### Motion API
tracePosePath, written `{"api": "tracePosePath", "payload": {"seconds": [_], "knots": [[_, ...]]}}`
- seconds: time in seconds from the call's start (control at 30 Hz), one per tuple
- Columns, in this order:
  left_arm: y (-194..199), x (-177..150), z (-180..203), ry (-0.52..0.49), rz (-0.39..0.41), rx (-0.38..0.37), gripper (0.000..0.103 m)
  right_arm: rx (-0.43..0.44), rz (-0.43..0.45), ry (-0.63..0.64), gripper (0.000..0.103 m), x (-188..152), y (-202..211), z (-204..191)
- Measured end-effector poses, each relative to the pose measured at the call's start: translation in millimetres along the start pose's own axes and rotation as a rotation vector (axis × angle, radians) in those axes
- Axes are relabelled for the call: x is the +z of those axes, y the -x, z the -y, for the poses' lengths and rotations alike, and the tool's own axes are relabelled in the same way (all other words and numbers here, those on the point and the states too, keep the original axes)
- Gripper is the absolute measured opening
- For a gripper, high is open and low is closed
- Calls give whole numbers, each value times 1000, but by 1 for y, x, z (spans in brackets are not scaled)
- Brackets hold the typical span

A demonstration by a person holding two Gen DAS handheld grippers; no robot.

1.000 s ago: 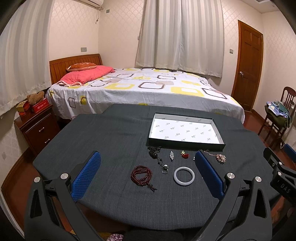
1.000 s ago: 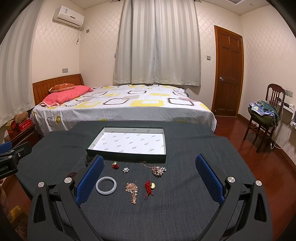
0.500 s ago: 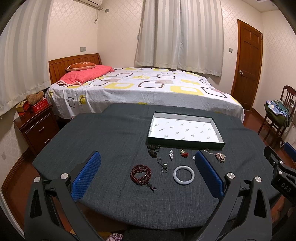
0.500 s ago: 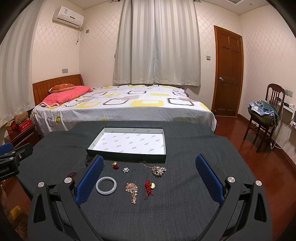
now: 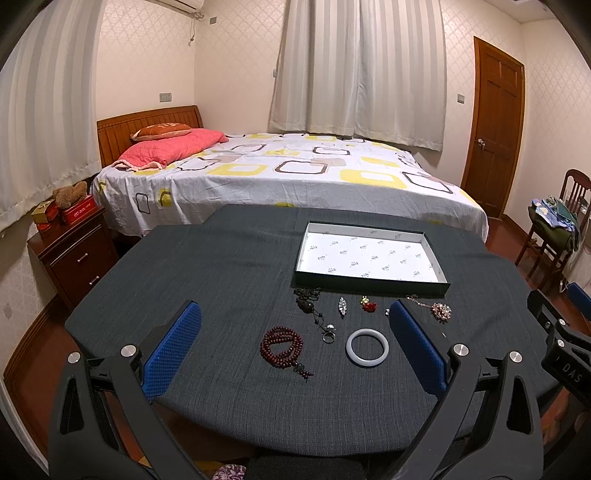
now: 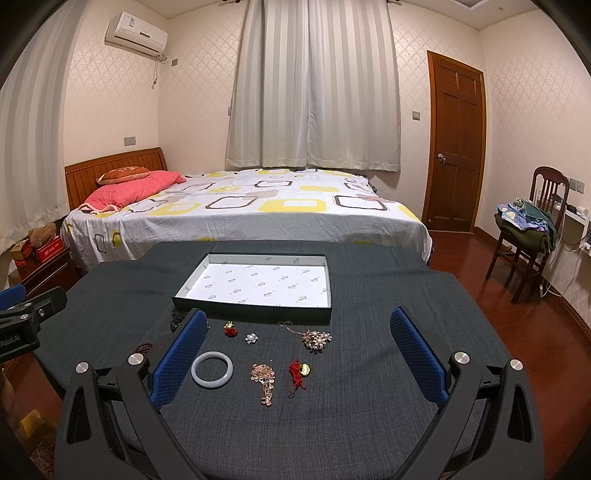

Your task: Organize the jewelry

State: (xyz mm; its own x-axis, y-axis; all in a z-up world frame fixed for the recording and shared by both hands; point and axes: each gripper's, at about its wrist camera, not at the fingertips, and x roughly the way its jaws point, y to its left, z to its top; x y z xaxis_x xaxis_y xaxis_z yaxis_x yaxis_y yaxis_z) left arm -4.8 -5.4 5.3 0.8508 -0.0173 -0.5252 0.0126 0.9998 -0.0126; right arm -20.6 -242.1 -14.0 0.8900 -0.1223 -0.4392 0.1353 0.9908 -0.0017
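Above table [image 5: 221,280]: both hand-held grippers [image 5: 293,341] [image 6: 295,349] wide open, empty.

Past my table, across the middle of the frame, I see a bed [image 6: 243,210] with a pink pillow [image 6: 129,190] at its left end, and curtains [image 6: 314,85] hang behind it. An air conditioner [image 6: 136,33] sits upper left and a door [image 6: 456,140] stands right of center. At the right edge a chair [image 6: 528,236] holds clothes, and a nightstand [image 5: 74,247] stands at left.
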Motion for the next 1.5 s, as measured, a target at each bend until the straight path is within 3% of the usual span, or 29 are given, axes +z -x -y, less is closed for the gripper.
{"api": "tracePosePath", "payload": {"seconds": [0.87,1.13,1.3,1.5], "knots": [[-5,-5,2,-3,-4,1,99,2,-4,-3,97,-1,0,-1],[-18,-17,0,5,-14,-6,99,18,-31,-15,97,-17,-20,-5],[-57,-43,-5,5,-91,-33,99,33,-94,-33,97,-42,-54,-1],[-119,-69,-19,-2,-235,-11,99,49,-232,-53,97,-79,-102,1]]}}
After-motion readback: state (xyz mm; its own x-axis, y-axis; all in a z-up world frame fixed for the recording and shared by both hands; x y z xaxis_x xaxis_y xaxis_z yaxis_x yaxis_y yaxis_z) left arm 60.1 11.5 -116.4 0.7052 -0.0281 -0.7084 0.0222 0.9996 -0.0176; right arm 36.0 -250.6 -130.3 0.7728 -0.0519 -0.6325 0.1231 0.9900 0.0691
